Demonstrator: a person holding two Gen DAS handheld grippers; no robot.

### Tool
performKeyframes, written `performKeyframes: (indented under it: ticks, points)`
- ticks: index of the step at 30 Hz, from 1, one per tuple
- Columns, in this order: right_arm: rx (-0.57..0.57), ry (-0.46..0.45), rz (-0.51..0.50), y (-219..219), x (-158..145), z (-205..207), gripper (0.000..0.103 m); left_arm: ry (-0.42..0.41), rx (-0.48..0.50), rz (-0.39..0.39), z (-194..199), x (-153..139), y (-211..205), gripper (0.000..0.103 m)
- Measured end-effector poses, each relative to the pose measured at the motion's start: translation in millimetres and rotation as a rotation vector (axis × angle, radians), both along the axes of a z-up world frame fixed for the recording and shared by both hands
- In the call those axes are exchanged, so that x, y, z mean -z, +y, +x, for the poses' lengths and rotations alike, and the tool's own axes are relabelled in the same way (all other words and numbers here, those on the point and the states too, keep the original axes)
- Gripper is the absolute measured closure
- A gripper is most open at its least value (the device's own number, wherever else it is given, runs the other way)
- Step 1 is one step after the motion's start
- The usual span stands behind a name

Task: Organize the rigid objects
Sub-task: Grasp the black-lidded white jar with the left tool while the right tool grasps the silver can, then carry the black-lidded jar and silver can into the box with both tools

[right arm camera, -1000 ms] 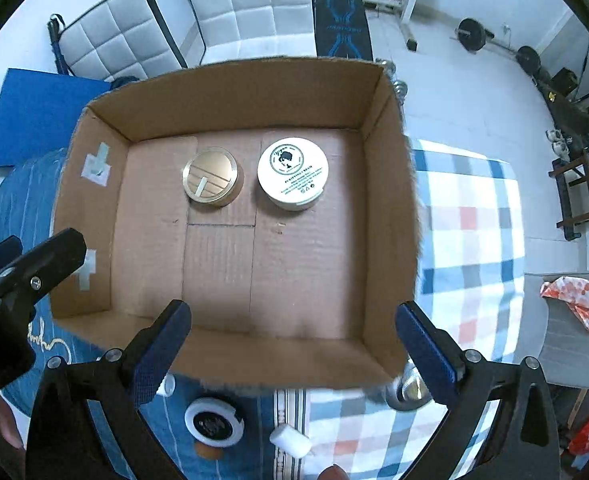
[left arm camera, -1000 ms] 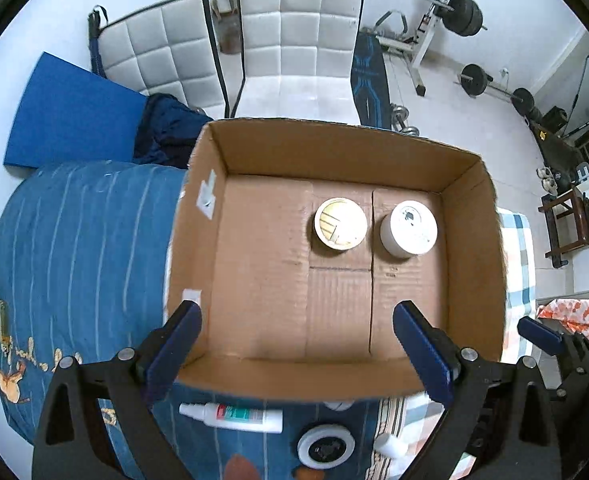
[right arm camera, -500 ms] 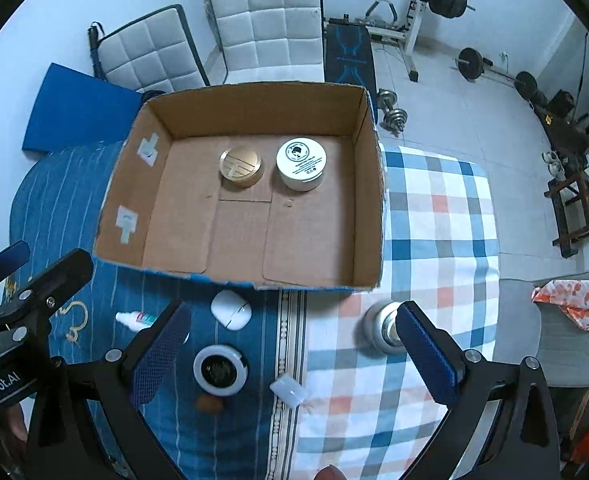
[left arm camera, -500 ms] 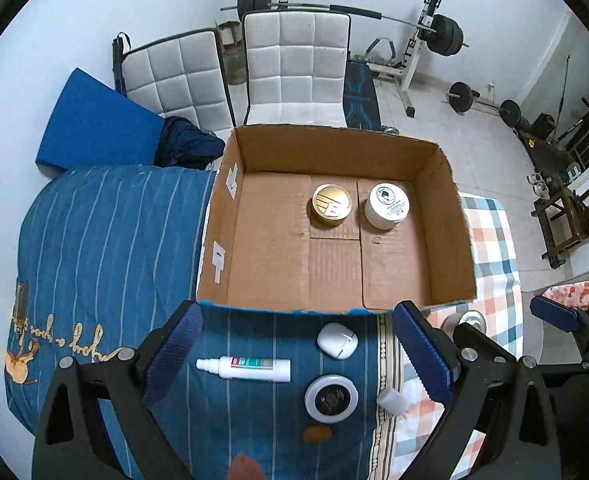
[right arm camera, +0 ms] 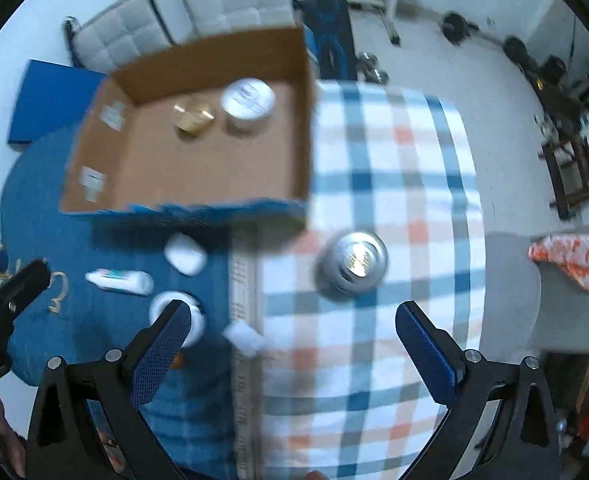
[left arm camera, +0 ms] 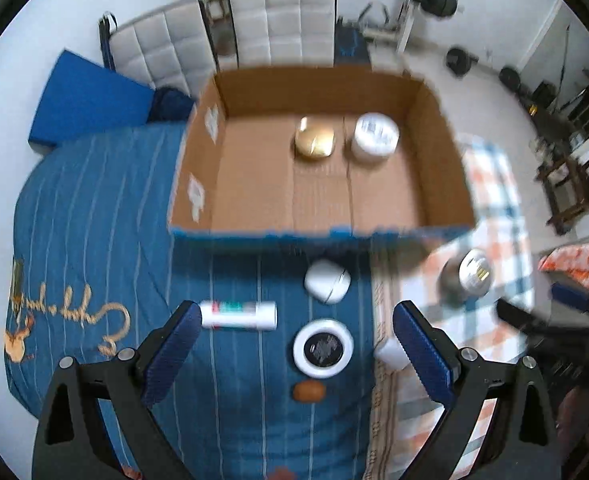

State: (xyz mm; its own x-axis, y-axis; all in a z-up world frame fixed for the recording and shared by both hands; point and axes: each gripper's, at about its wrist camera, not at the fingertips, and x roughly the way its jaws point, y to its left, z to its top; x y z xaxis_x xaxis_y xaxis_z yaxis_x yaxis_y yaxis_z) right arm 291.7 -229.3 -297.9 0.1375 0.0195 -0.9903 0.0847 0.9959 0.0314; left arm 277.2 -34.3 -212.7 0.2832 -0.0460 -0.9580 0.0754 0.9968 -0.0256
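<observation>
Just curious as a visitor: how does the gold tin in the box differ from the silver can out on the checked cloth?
The gold tin sits inside the cardboard box, beside a white jar; the silver can stands outside it on the checked cloth. The tin is gold and looks low and flat; the can is silver and looks taller. Both are round with shiny tops, and neither is held.

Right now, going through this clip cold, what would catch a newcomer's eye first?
The open cardboard box at the far end of the bed, with only a gold tin and a white jar side by side near its back wall. Next, the small items on the blue bedspread in front of it, and the silver can standing on the plaid blanket ahead of the open right claw.
</observation>
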Motion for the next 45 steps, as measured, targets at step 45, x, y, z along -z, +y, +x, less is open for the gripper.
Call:
performKeyframes:
  ticks: [45]
  points:
    - [0.047,0.353,0.001,-8.4,181.1,-49.8,0.029,0.466,0.0,0.053,-17.6,239.6,-55.3,0.024]
